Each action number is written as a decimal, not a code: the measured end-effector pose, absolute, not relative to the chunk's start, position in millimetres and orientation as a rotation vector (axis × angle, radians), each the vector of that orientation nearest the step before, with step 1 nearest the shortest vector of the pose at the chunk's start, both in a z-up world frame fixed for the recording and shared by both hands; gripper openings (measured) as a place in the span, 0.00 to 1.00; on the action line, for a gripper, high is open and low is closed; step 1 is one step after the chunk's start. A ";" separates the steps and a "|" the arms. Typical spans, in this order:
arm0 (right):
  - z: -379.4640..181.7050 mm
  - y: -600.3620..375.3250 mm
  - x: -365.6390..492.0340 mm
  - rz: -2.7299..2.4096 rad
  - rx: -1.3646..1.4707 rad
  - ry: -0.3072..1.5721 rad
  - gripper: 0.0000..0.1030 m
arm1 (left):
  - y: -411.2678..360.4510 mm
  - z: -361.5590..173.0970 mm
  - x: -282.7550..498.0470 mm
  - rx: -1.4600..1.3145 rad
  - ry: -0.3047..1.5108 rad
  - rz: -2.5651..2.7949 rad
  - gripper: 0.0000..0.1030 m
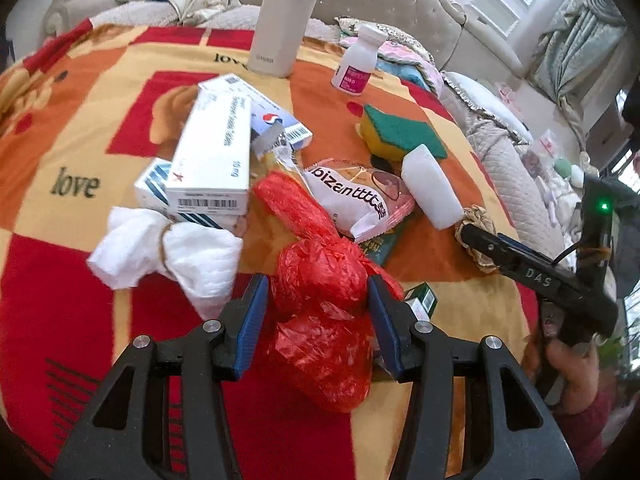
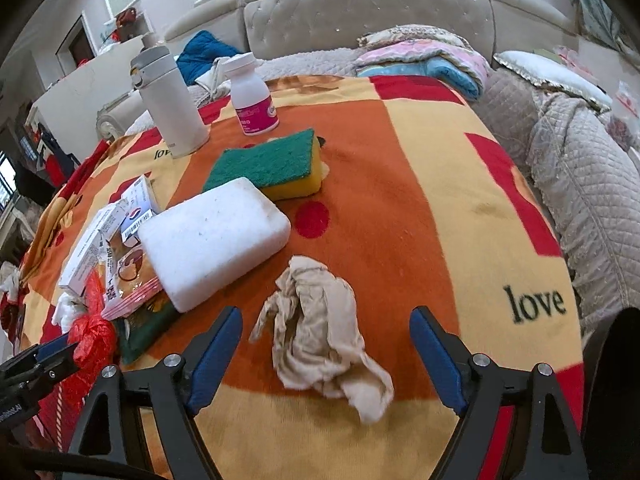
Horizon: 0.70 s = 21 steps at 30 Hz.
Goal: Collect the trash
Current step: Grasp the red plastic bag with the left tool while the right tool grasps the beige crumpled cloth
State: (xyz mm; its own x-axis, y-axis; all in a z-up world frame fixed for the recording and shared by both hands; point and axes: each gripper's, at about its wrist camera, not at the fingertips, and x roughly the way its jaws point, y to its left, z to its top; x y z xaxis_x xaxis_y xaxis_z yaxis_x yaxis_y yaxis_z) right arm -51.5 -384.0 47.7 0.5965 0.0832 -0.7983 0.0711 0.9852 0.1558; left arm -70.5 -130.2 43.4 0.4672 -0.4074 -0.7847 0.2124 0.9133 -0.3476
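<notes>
The left gripper (image 1: 318,292) clasped the knotted red plastic bag (image 1: 320,280), contents hidden. The right gripper (image 2: 326,334) stood released around a crumpled beige tissue (image 2: 320,328) mid-blanket (image 2: 440,200), a white block (image 2: 212,236) just beyond.

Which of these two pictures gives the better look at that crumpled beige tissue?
The right wrist view. There the crumpled beige tissue lies whole and close, between the open right tongs. In the left wrist view the tissue is only a small bit at the far right, partly hidden behind a finger of the right tongs.
</notes>
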 end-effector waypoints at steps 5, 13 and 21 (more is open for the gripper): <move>45.8 -380.3 -54.2 0.025 0.156 0.924 0.41 | -134.2 34.4 -64.6 -0.223 1.052 -0.416 0.35; 73.6 -381.0 -86.3 0.052 0.173 0.841 0.34 | -130.0 67.4 -84.1 -0.203 0.976 -0.437 0.31; 84.8 -377.6 -109.7 0.076 0.186 0.825 0.34 | -137.0 91.4 -99.6 -0.159 0.930 -0.439 0.31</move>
